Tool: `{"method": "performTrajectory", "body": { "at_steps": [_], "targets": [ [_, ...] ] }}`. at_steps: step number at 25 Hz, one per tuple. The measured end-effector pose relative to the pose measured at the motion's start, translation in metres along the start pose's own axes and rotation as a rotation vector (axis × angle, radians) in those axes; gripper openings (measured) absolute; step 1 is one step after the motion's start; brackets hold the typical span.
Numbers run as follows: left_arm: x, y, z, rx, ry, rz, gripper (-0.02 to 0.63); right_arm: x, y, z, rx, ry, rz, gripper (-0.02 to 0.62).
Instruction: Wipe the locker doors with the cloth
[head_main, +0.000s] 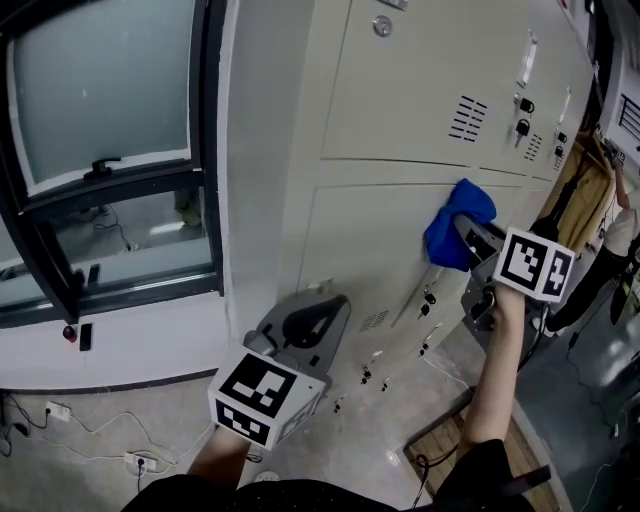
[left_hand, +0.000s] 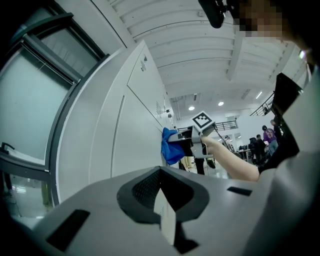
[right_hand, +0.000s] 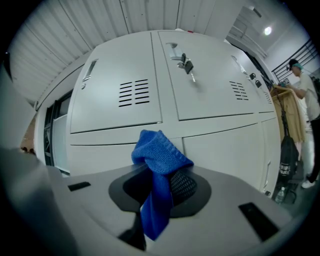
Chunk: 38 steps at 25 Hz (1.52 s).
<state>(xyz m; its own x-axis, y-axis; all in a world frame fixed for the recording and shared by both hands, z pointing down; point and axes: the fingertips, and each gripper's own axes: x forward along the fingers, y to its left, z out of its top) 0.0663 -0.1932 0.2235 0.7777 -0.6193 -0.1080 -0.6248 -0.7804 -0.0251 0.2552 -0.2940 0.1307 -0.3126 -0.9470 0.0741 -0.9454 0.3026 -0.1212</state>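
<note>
Beige locker doors (head_main: 400, 90) fill the wall ahead in two rows. My right gripper (head_main: 470, 240) is shut on a blue cloth (head_main: 458, 222) and holds it against the top of a lower door (head_main: 350, 250), just under the seam between the rows. In the right gripper view the cloth (right_hand: 159, 160) bunches up and hangs between the jaws, with the upper doors (right_hand: 210, 90) above it. My left gripper (head_main: 318, 318) hangs lower left, near the bank's left end, shut and empty. The left gripper view shows the cloth (left_hand: 171, 145) on the door face.
A dark-framed window (head_main: 100, 100) stands left of the lockers. Cables and a power strip (head_main: 135, 462) lie on the floor below it. Keys (head_main: 522, 105) hang in several locks. A tan garment (head_main: 585, 195) hangs at the far right, beside a person (head_main: 615, 245).
</note>
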Motion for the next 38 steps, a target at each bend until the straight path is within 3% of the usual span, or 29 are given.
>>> {"method": "performTrajectory", "body": {
  "at_steps": [2,8,15,22,28,38],
  "targets": [
    [-0.002,0.000,-0.002,0.001,0.005,0.008,0.009,-0.009,0.025,-0.004,-0.029,0.004,0.045,0.080],
    [-0.014,0.010,-0.003,-0.009,0.002,0.061,0.009,-0.028,0.141,-0.024,-0.090,-0.007,0.363,0.080],
    [-0.033,0.026,-0.012,-0.015,0.019,0.134,0.009,-0.014,0.209,-0.058,-0.158,0.063,0.514,0.080],
    [-0.047,0.040,-0.015,-0.017,0.026,0.179,0.009,0.010,0.234,-0.077,-0.188,0.093,0.529,0.080],
    [-0.048,0.041,-0.016,-0.019,0.025,0.175,0.009,0.012,0.232,-0.078,-0.149,0.091,0.546,0.080],
    [-0.039,0.028,-0.018,-0.012,0.032,0.128,0.009,0.014,0.202,-0.082,-0.137,0.097,0.464,0.080]
  ]
}}
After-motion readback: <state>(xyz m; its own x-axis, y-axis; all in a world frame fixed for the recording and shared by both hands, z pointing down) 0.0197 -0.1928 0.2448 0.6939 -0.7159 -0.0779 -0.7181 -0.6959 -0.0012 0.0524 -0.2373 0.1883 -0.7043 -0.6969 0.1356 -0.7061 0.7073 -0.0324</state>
